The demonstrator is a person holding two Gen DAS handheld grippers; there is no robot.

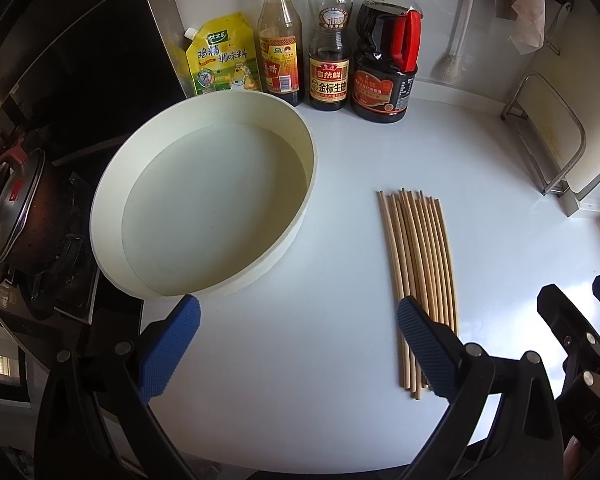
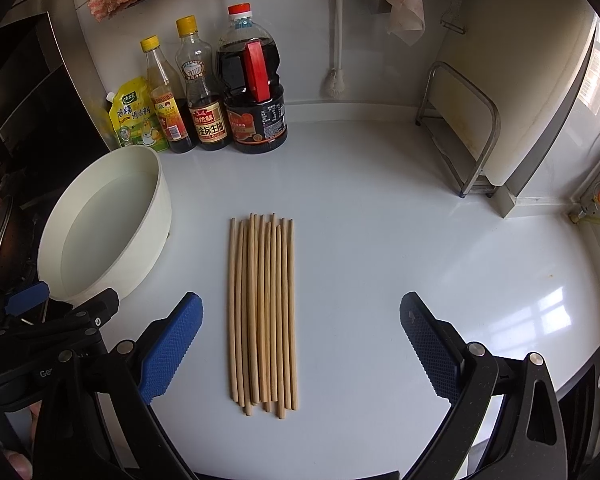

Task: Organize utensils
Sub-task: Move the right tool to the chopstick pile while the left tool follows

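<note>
Left claw [image 1: 298, 344] wide open, holding nothing, hovering over the white bench [image 1: 340, 240] between basin and chopsticks. Right claw [image 2: 300, 344] also spread wide, empty, poised above the near ends of the chopsticks [image 2: 262, 312]. Chopsticks lying flat in a tidy side-by-side bundle on the bench, pointing toward the back wall, not touching either claw. Round white basin [image 1: 204, 196] just left of them, empty, sitting at the bench edge beside the stove. Four condiments lined up at the back: yellow pouch [image 1: 222, 58], two yellow-capped bottles [image 1: 280, 40], and a red-capped jug [image 1: 386, 52]. Metal rack [image 2: 458, 128] at back right. Dark pot [image 1: 18, 208] on the stove, far left.
</note>
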